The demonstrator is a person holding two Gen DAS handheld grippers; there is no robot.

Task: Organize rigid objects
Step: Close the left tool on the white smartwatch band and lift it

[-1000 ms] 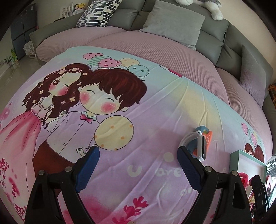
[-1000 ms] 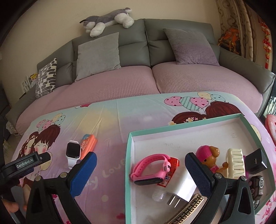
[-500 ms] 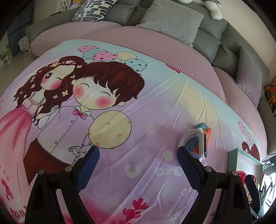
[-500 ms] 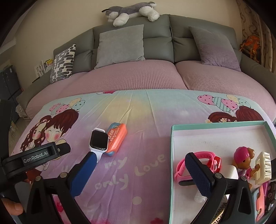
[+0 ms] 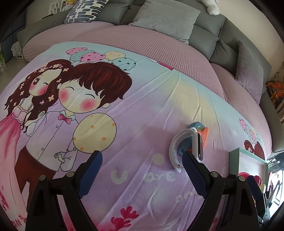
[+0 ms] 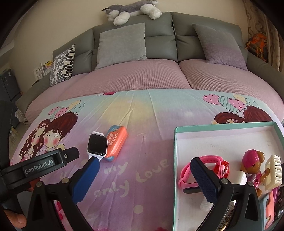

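A white smartwatch (image 6: 97, 146) lies on the cartoon bedsheet, leaning against an orange and blue box (image 6: 115, 143). Both also show in the left wrist view, the watch (image 5: 179, 151) and the box (image 5: 203, 136), just beyond my right fingertip there. A teal-rimmed tray (image 6: 220, 125) at the right holds a pink watch (image 6: 188, 176), a toy dog with a pink cap (image 6: 253, 163), a cream comb (image 6: 274, 170) and other small items. My left gripper (image 5: 140, 168) is open and empty over the sheet. My right gripper (image 6: 143, 179) is open and empty, between the white watch and the tray.
The sheet covers a table in front of a grey sofa with a pink cover (image 6: 142, 74), cushions and a plush dog (image 6: 131, 8). The left gripper's body (image 6: 40, 165) shows at the left of the right wrist view. The tray's corner (image 5: 248, 158) shows at the far right.
The right gripper has swung left, off the tray and towards the white watch and orange box. The left gripper has moved a little closer to the watch. Both stay open.
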